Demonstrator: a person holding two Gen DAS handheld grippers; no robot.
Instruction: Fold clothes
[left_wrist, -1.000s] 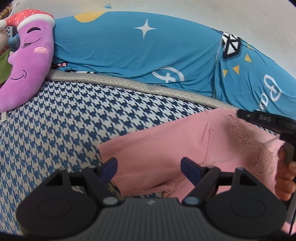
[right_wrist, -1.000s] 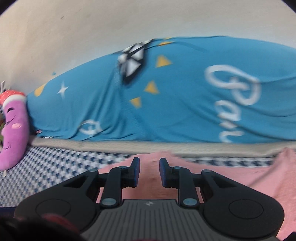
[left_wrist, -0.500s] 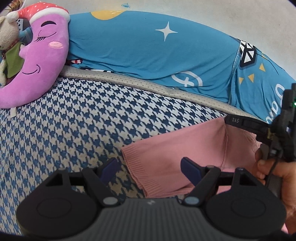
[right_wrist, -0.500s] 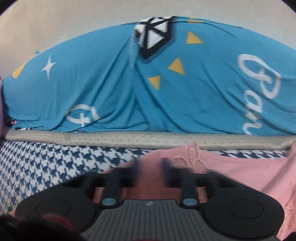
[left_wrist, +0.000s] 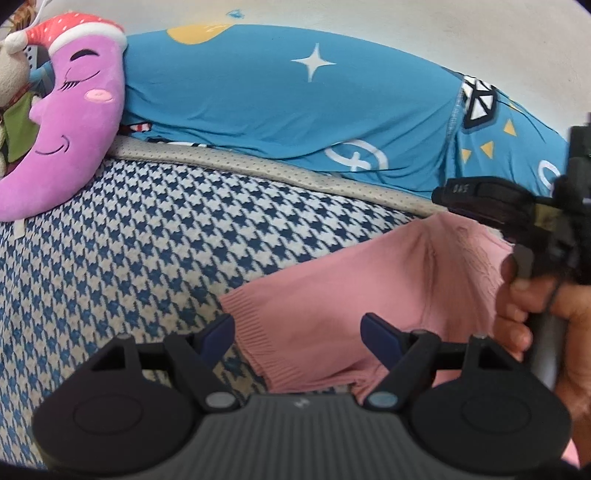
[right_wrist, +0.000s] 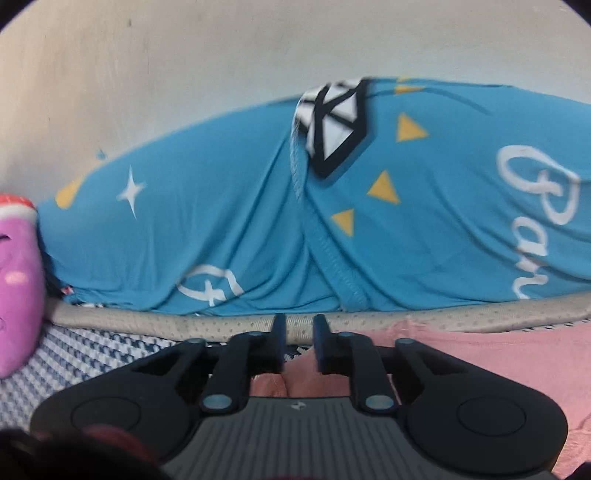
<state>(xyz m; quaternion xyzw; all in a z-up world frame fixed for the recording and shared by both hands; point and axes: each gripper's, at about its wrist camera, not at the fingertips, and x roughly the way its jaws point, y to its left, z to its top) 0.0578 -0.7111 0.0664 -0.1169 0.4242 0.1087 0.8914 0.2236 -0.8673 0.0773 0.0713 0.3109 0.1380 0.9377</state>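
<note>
One pink knitted sweater (left_wrist: 369, 295) lies on a blue-and-white houndstooth bed cover (left_wrist: 155, 236), its ribbed sleeve cuff pointing toward the lower left of the left wrist view. The left gripper (left_wrist: 297, 334) hovers over that cuff with its two blue-tipped jaws spread wide, pressing on nothing. At the right edge of the same view, one hand (left_wrist: 546, 325) holds the handle of the other tool, partly cut off by the frame. In the right wrist view the right gripper (right_wrist: 298, 341) has its jaws standing narrowly apart, having just opened a little; a fold of pink fabric sits low between them, but whether the pads pinch it cannot be told. Behind the sweater runs one beige dotted strip (left_wrist: 258, 168), and above it one long blue bedding mound (left_wrist: 277, 110) printed with stars, triangles and white lettering. One purple moon-shaped plush (left_wrist: 70, 129) with a red cap lies at far left, half hiding another stuffed toy (left_wrist: 13, 70) that is hard to make out.
</note>
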